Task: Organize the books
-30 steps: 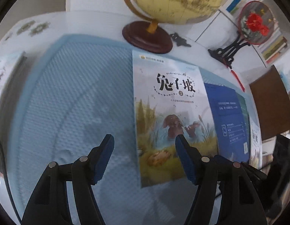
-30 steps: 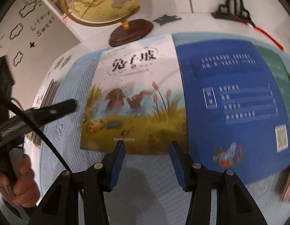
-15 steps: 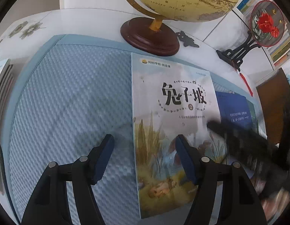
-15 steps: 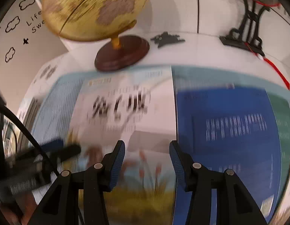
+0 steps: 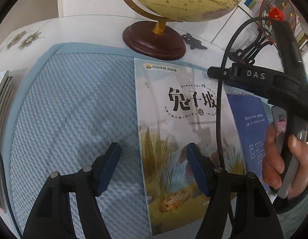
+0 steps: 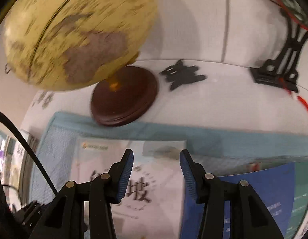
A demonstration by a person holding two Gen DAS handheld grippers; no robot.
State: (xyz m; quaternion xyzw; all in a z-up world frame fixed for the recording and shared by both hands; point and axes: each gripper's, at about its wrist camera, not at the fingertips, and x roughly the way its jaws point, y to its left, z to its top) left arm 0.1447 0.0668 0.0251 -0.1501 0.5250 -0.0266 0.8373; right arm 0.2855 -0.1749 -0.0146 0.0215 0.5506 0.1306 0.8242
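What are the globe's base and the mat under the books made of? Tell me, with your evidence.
Globe's base: probably turned wood, or a wood-look moulding, dark reddish-brown with a soft sheen and stepped rings around its rim. Mat: looks like soft woven or quilted fabric, light blue, matte, with a bumpy repeating texture and a smooth sewn border.

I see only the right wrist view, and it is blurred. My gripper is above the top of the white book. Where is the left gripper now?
Observer: The left gripper hangs over the lower left edge of the white picture book, jaws open, one finger over the blue mat, the other over the cover.
Operator: Is anything between its jaws?
Observer: Only the book's left edge lying flat below; the pads touch nothing.
Operator: Is there something at the left of the mat?
Observer: Yes, a stack of thin books lies off the mat's left edge.
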